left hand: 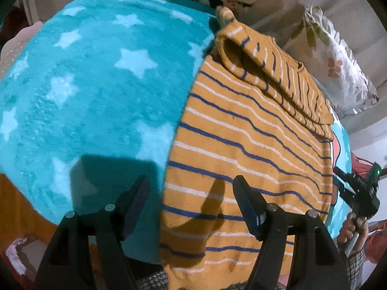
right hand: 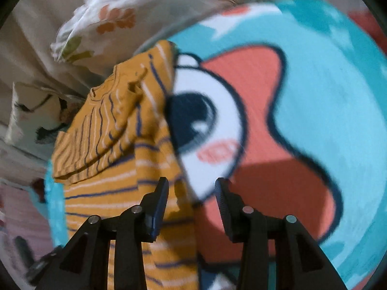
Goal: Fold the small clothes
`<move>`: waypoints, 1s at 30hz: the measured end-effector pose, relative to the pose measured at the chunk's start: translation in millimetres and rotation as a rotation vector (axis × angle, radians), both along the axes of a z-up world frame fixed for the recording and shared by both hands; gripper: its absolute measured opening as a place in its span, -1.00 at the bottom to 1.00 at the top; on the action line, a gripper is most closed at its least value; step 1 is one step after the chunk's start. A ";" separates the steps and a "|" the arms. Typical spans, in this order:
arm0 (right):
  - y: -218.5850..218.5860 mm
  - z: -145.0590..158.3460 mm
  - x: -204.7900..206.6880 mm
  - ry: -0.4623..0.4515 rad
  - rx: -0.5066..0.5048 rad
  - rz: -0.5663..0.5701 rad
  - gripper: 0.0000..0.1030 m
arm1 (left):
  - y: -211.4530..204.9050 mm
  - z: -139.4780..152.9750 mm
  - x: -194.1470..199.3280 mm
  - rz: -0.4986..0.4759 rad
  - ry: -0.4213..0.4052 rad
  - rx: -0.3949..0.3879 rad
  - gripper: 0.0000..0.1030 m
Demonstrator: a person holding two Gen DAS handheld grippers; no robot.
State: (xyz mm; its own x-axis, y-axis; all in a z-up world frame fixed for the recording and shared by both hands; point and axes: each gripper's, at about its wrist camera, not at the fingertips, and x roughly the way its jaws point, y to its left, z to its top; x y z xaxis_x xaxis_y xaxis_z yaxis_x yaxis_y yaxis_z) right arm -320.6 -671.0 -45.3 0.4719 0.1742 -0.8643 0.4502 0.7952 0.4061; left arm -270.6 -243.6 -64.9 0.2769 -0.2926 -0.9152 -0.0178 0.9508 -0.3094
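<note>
A small mustard-yellow shirt (left hand: pixel 241 149) with blue and white stripes lies flat on a teal blanket (left hand: pixel 96 84) with white stars. Its sleeves are folded in across the top. My left gripper (left hand: pixel 191 188) is open and empty, hovering over the shirt's left edge. In the right wrist view the shirt (right hand: pixel 125 169) lies at the left, over a cartoon fish print on the blanket (right hand: pixel 326 120). My right gripper (right hand: pixel 191 188) is open and empty above the shirt's right edge. The right gripper also shows in the left wrist view (left hand: pixel 358 188), at the far right.
Floral pillows (left hand: pixel 338 67) lie beyond the shirt; they also show in the right wrist view (right hand: pixel 108 24). An orange patch (left hand: pixel 17 205) of the blanket sits at the lower left. Red cloth (left hand: pixel 362 166) lies off the blanket's right side.
</note>
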 end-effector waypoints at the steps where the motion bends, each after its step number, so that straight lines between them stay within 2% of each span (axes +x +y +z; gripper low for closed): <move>1: -3.7 -4.0 -7.2 -0.002 0.040 -0.002 -0.15 | -1.3 -4.6 1.2 0.000 0.009 -0.012 0.37; 3: -7.6 -9.1 -20.0 -0.017 0.113 0.001 -0.15 | -3.6 -15.5 2.2 0.004 0.034 -0.054 0.37; 8: -2.4 -21.0 -41.9 -0.028 0.286 0.066 -0.15 | -6.5 -21.2 -1.0 -0.004 0.002 -0.075 0.43; 10: 4.4 -22.3 -48.0 -0.030 0.308 0.101 -0.15 | -5.9 -21.4 -4.4 -0.005 0.003 -0.104 0.43; 13: 20.4 -21.8 -56.3 -0.031 0.302 0.172 -0.15 | -4.9 -21.3 -14.9 0.001 0.012 -0.129 0.40; 16: 36.7 -18.6 -63.5 -0.032 0.263 0.227 -0.15 | -6.4 -23.0 -27.6 -0.005 0.025 -0.133 0.19; 18: 47.1 -17.8 -68.8 -0.027 0.244 0.250 -0.15 | -4.7 -22.3 -37.0 -0.017 0.030 -0.134 0.13; 23: 69.1 -21.8 -85.7 -0.028 0.271 0.258 -0.15 | -2.3 -22.9 -54.6 -0.056 0.034 -0.131 0.11; 30: 89.1 -22.4 -109.7 -0.026 0.282 0.205 -0.15 | 7.0 -26.2 -70.5 -0.098 0.032 -0.202 0.10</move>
